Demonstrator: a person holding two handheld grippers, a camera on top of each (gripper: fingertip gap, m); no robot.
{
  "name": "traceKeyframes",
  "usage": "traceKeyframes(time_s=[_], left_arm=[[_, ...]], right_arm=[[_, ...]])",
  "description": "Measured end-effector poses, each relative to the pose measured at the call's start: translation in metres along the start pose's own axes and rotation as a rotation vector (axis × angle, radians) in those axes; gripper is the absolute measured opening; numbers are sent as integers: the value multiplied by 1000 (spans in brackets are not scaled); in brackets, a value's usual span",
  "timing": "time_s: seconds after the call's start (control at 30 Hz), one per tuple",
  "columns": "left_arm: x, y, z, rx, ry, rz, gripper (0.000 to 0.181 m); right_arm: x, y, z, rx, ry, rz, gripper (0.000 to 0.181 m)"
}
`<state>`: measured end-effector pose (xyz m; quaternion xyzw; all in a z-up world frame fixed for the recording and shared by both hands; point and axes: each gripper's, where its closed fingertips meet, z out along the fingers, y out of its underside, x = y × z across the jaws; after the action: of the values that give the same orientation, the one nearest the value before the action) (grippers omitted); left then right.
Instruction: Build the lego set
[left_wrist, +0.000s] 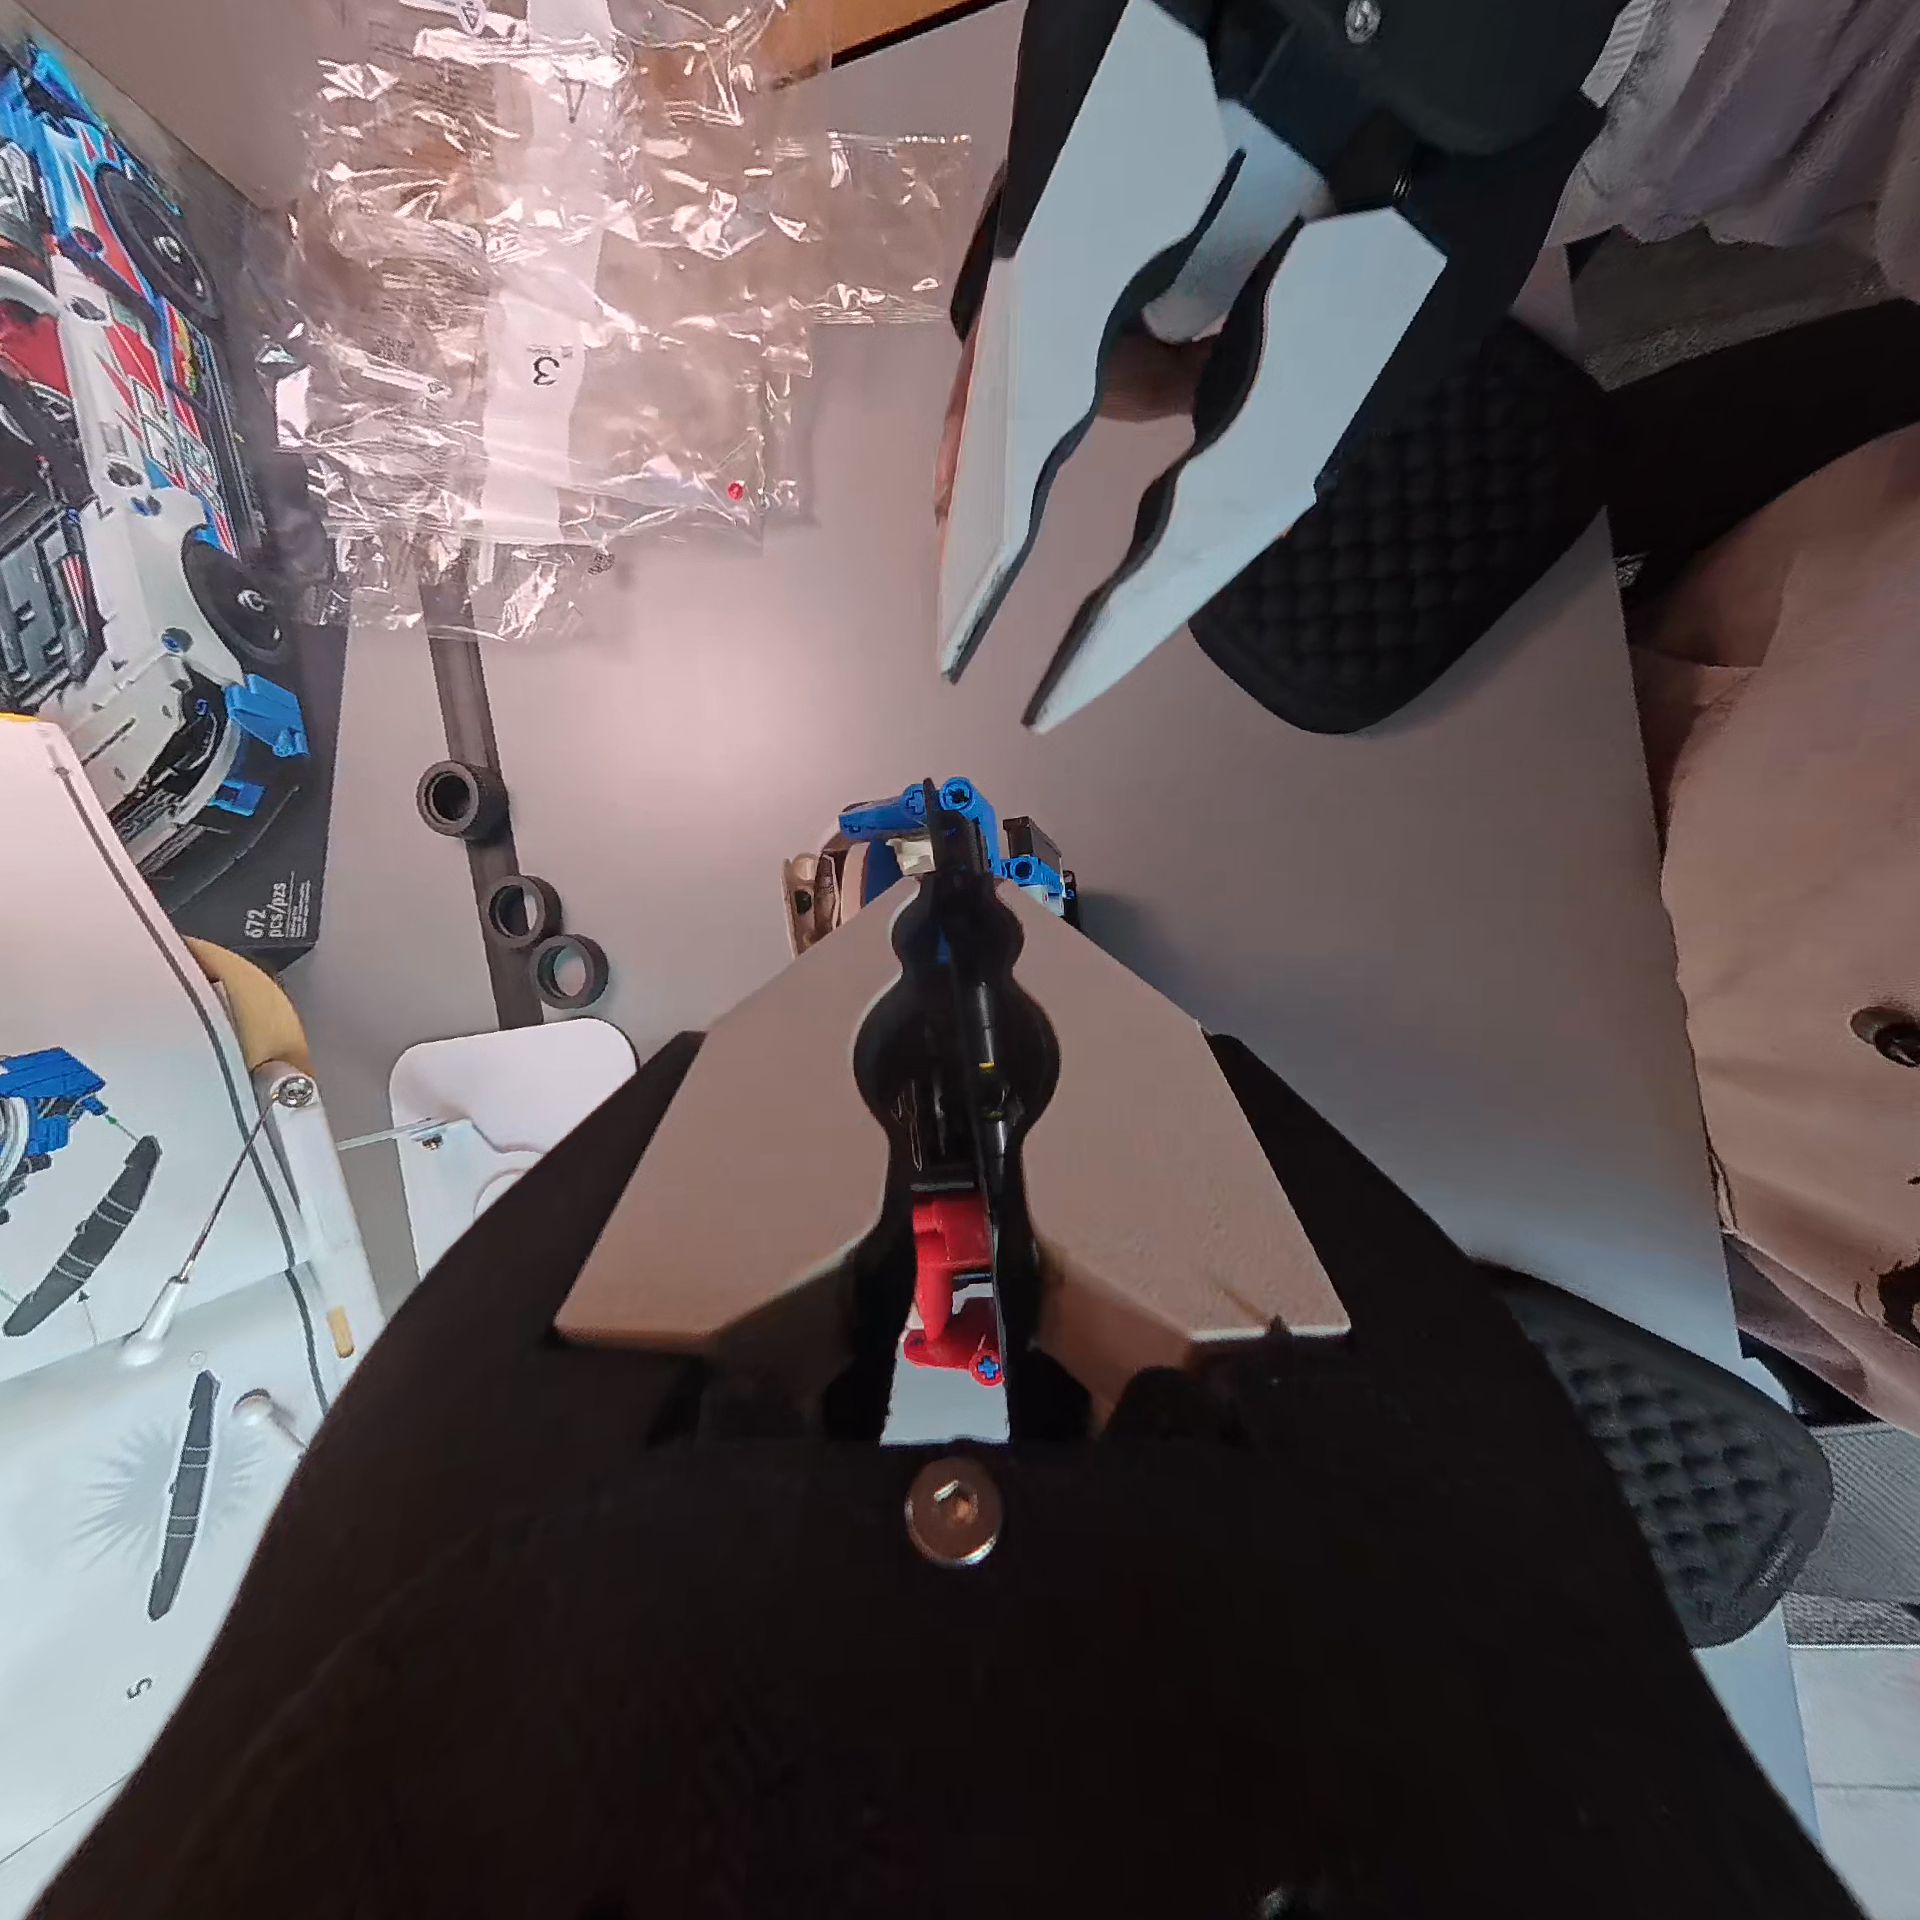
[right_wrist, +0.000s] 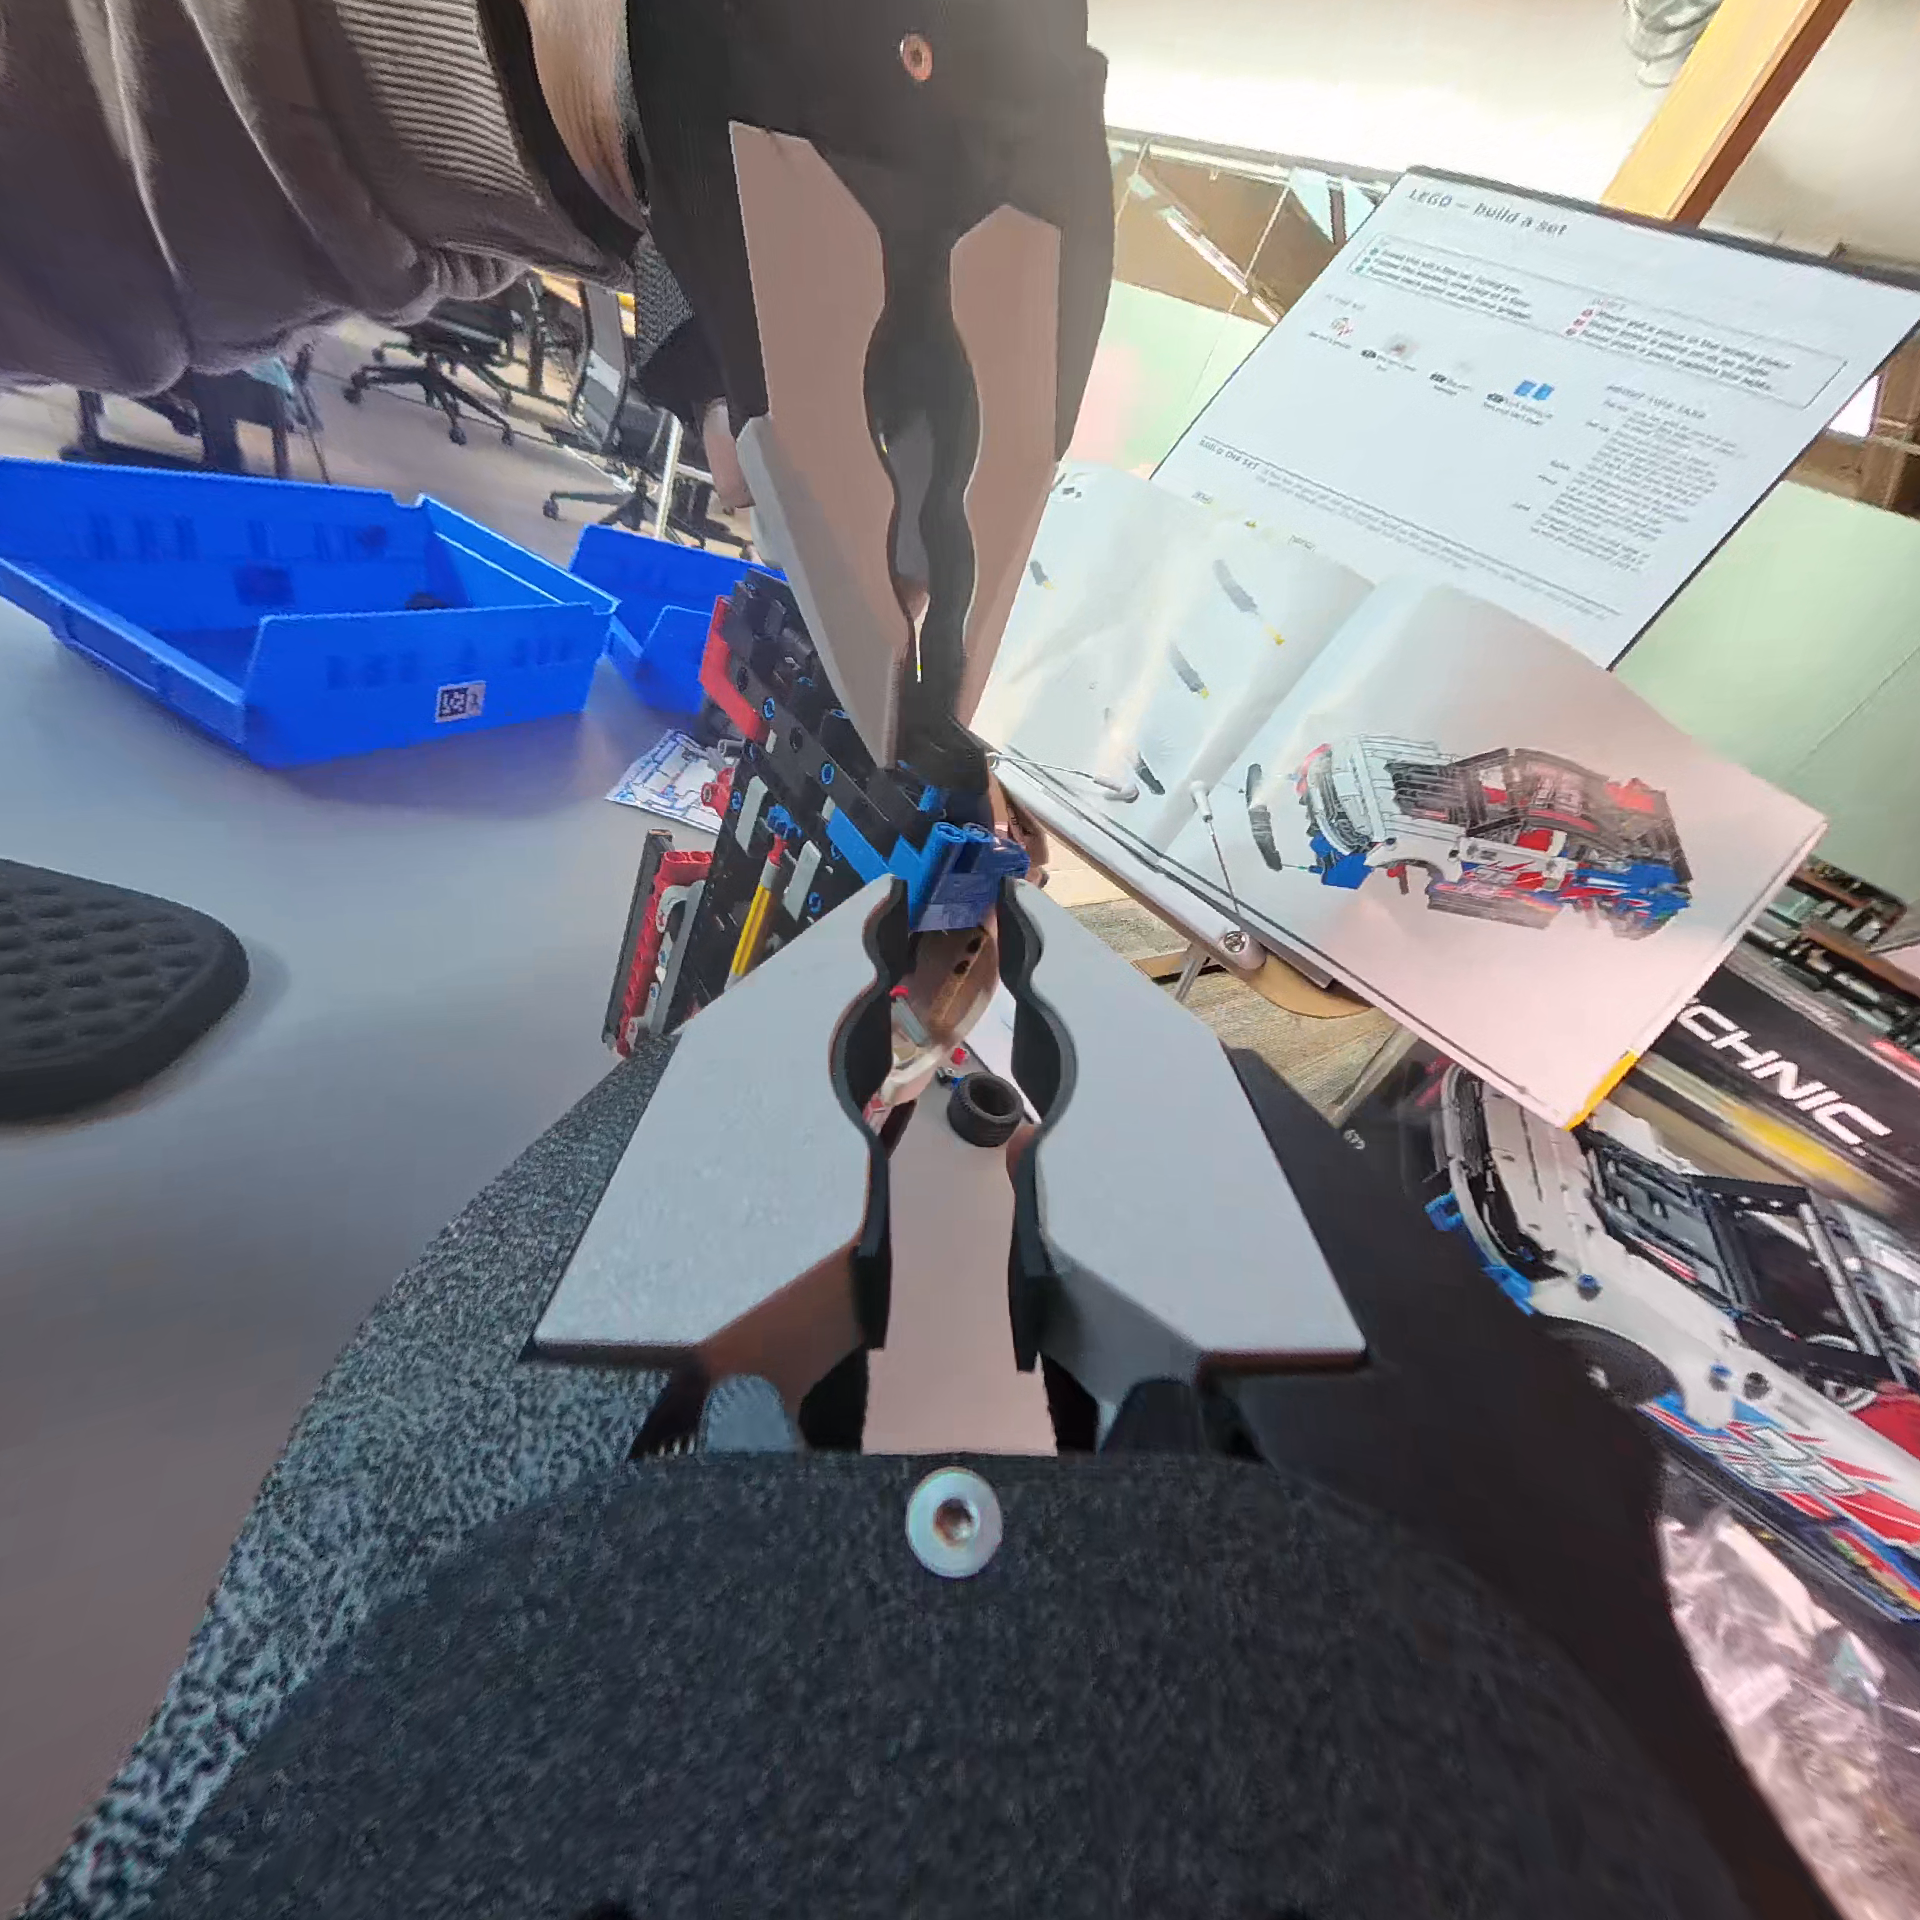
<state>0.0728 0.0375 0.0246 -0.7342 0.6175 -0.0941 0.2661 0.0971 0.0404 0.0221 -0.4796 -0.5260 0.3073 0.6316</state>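
The grey table (right_wrist: 312, 1039) is carrying everything, and 2 wrist views are covering it from opposite ends. The right wrist view alone is showing 2 blue bins (right_wrist: 312, 623) at the far left, office chairs beyond them, and a printed sheet (right_wrist: 1538, 416) leaning behind the open instruction booklet (right_wrist: 1403, 810) on its stand. The left wrist view alone is showing a heap of clear plastic bags (left_wrist: 540, 343) and 3 loose black tyres (left_wrist: 520, 904) lying along a dark strip; only 1 tyre (right_wrist: 985, 1110) is appearing in the right wrist view. The set's box (left_wrist: 125, 520), printed with a white, blue and red car, is lying flat at the table edge in both views.

The partly built model (right_wrist: 790, 800) (black frame, red and blue parts) is being held off the table. The left gripper (left_wrist: 951, 883) is pinching it, with the fingers pressed onto the frame and a red section (left_wrist: 945, 1288) showing between them. The right gripper (right_wrist: 951, 894) is sitting at the model's blue end (right_wrist: 961, 862), its fingers narrowly parted; whether they are touching the blue part cannot be told. A black mesh pad (right_wrist: 94, 987) is resting on the table at left.
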Motion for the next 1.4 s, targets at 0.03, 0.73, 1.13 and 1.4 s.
traceKeyframes(time_s=[0.03, 0.73, 1.13, 1.4], left_arm=[[1, -1, 1, -1, -2, 3, 5], [6, 5, 2, -196, 48, -1, 5], [4, 12, 2, -267, 143, -42, 5], [9, 11, 1, -173, 163, 1, 6]], right_arm=[[-2, 2, 3, 8, 8, 23, 16], [-8, 0, 21, -13, -38, -47, 5], [-6, 0, 26, -11, -66, 8, 6], [-8, -9, 22, -40, 26, -795, 47]])
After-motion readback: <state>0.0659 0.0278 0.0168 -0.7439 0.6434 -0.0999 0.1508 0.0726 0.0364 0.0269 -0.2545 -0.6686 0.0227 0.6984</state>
